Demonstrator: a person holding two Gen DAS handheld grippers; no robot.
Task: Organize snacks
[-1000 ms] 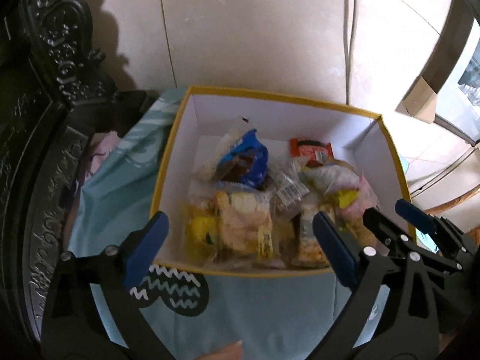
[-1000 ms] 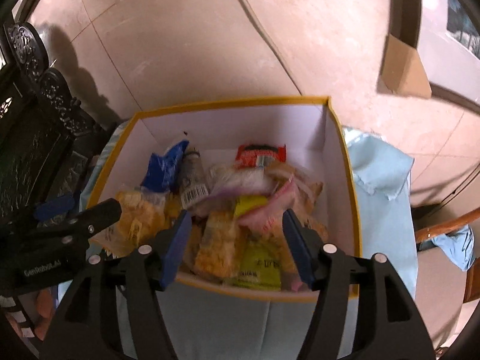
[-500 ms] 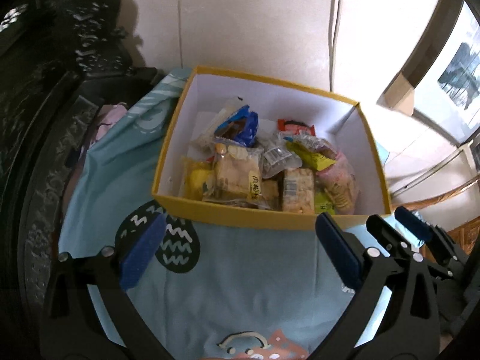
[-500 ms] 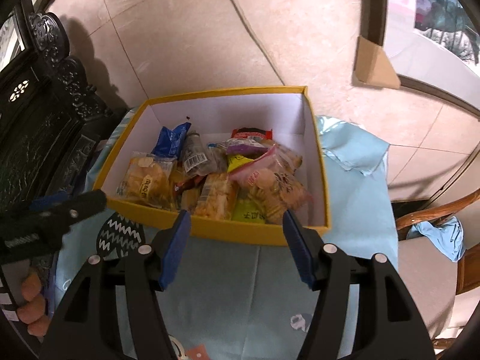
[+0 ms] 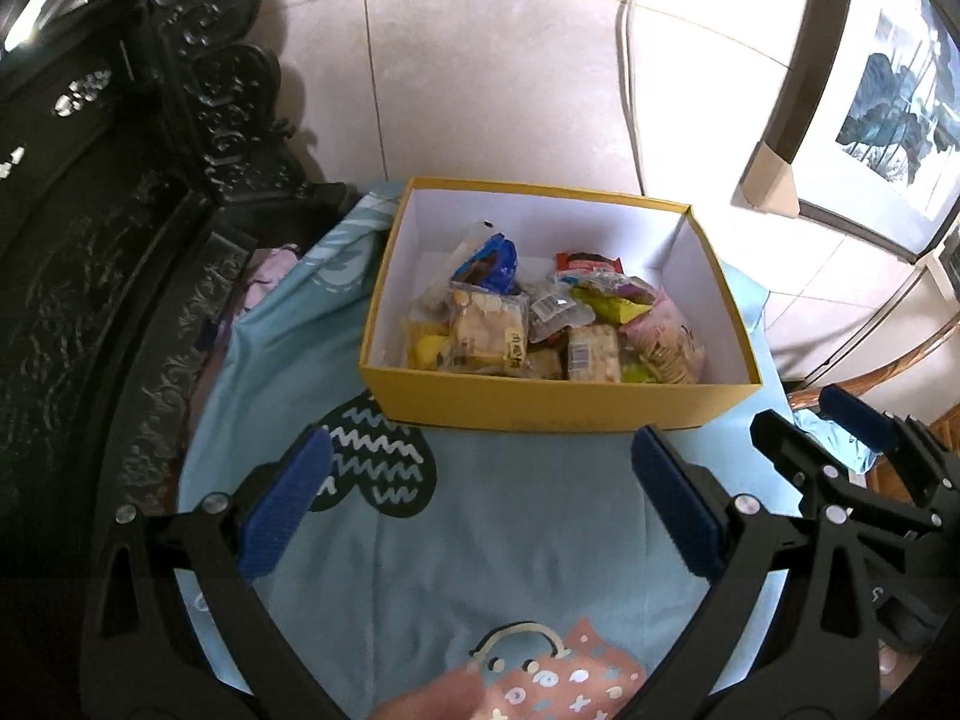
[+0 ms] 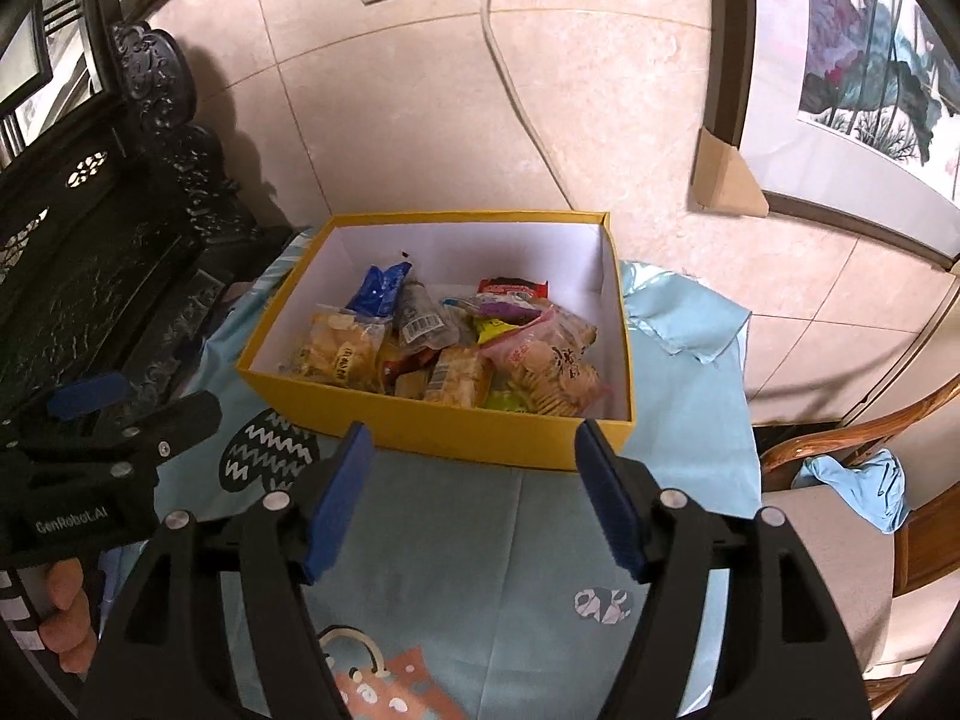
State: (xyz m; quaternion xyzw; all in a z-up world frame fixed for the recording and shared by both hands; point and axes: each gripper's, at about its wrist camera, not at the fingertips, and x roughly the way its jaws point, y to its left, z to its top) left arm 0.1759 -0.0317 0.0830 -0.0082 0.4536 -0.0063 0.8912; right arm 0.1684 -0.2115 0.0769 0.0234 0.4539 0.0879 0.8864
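Note:
A yellow box (image 5: 540, 402) with white inner walls sits on a light blue cloth and holds several snack packets, among them a blue packet (image 5: 489, 264), a cracker packet (image 5: 483, 324) and a pink biscuit bag (image 5: 666, 339). The box shows in the right wrist view (image 6: 480, 432) too, with the blue packet (image 6: 381, 288) at its back left. My left gripper (image 5: 477, 483) is open and empty, above the cloth in front of the box. My right gripper (image 6: 474, 480) is open and empty, also in front of the box, to the right of the left one.
The light blue cloth (image 5: 510, 540) with printed patterns covers the table. A dark carved wooden cabinet (image 5: 120, 240) stands at the left. A tiled wall with a socket and cable (image 6: 498, 60) is behind. A wooden chair (image 6: 840, 510) with a blue rag stands at the right.
Both grippers have pulled back and up from over the box. The box now lies farther away and more of the cloth shows in front. Both stay open and empty.

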